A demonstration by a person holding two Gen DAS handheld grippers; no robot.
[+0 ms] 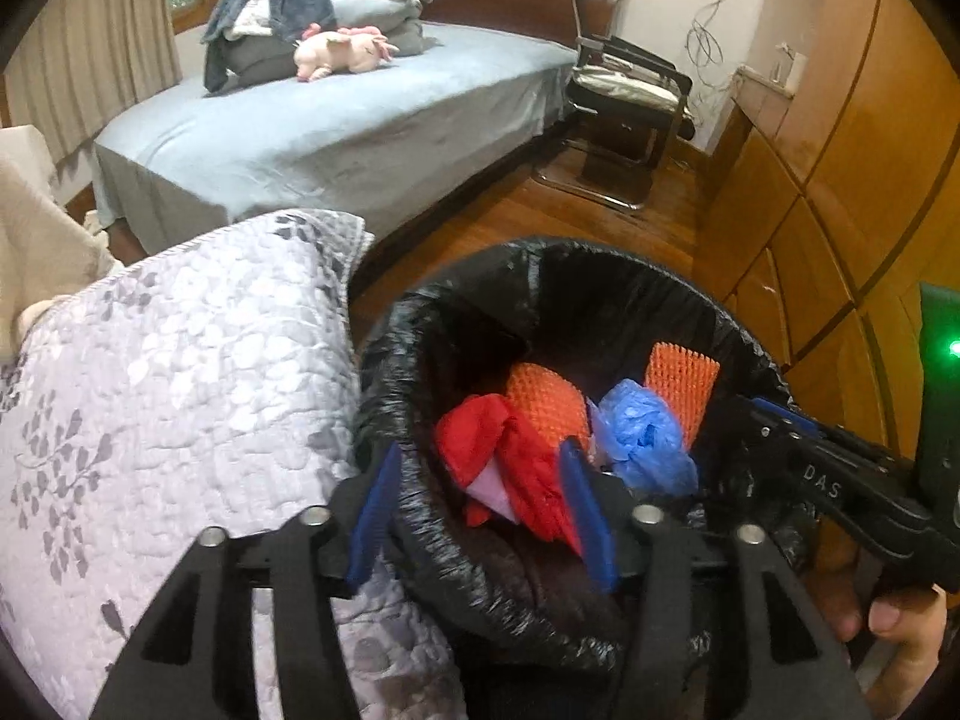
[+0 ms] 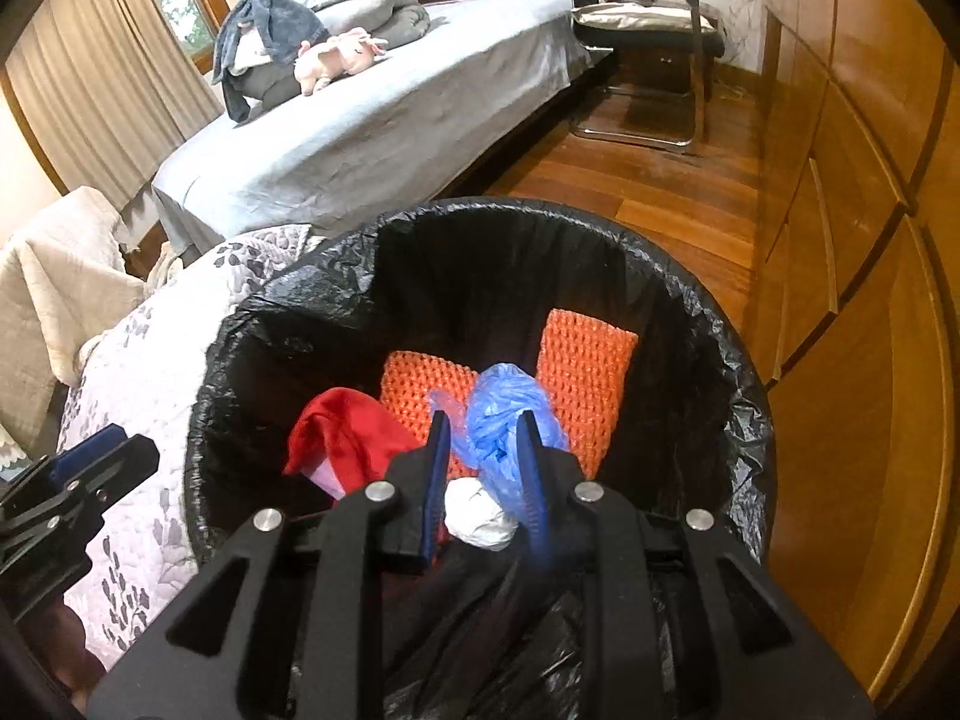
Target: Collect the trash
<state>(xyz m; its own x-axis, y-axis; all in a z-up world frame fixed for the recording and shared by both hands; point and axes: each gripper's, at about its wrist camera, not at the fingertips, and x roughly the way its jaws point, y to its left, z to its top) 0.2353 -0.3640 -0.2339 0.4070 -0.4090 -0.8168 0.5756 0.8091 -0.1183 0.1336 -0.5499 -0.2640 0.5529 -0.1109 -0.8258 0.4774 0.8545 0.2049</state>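
Observation:
A bin lined with a black bag (image 1: 384, 360) (image 2: 240, 324) stands beside a quilted cover. Inside lie orange mesh (image 1: 543, 402) (image 2: 585, 360), a red cloth (image 1: 510, 456) (image 2: 348, 432), a crumpled blue plastic bag (image 1: 645, 432) (image 2: 501, 414) and a white wad (image 2: 480, 510). My left gripper (image 1: 480, 516) is open, straddling the bin's near rim, one finger outside and one inside. My right gripper (image 2: 480, 450) is over the bin with its jaws apart; the blue bag sits between its fingertips, and whether they touch it is unclear. The right gripper also shows in the left wrist view (image 1: 780, 438).
A grey floral quilted cover (image 1: 180, 390) (image 2: 138, 360) lies left of the bin. Behind are a bed with blue sheet (image 1: 336, 132), folded bedding and a pink plush toy (image 1: 345, 51), a black chair (image 1: 630, 96), wooden floor and wooden cabinets (image 1: 840, 180) on the right.

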